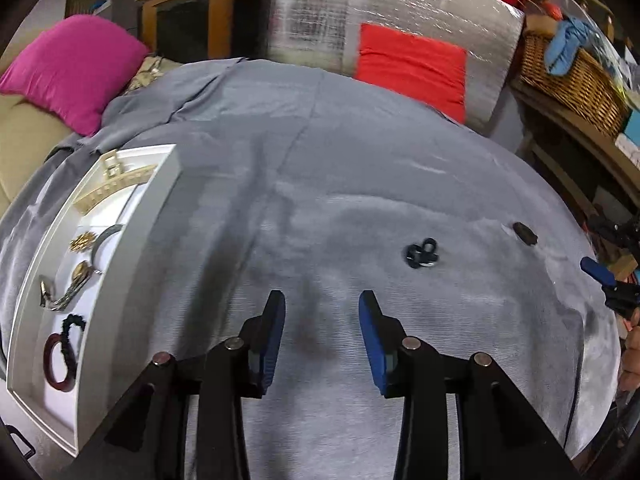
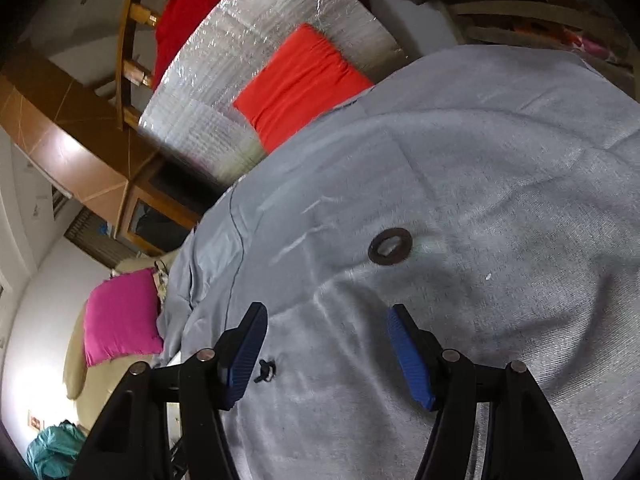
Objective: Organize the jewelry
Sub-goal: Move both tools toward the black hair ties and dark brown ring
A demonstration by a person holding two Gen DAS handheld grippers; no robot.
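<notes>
The right gripper (image 2: pixel 326 354) is hovering, jaws released, before the flat dark ring (image 2: pixel 390 246) mid-cloth; the left gripper (image 1: pixel 322 344) is also gaping empty. The thin ring risks sliding away, pads snagging grey cloth (image 2: pixel 500 200).

The white tray (image 1: pixel 160 216) ran off the left wrist view's lower left edge; the right gripper (image 1: pixel 612 284) was cut by that view's right edge, its jaws undeterminable; the small black piece (image 2: pixel 265 372) was partly behind a finger (image 2: pixel 244 356), its type unclear; the silver mat (image 1: pixel 400 12) was blurred.
</notes>
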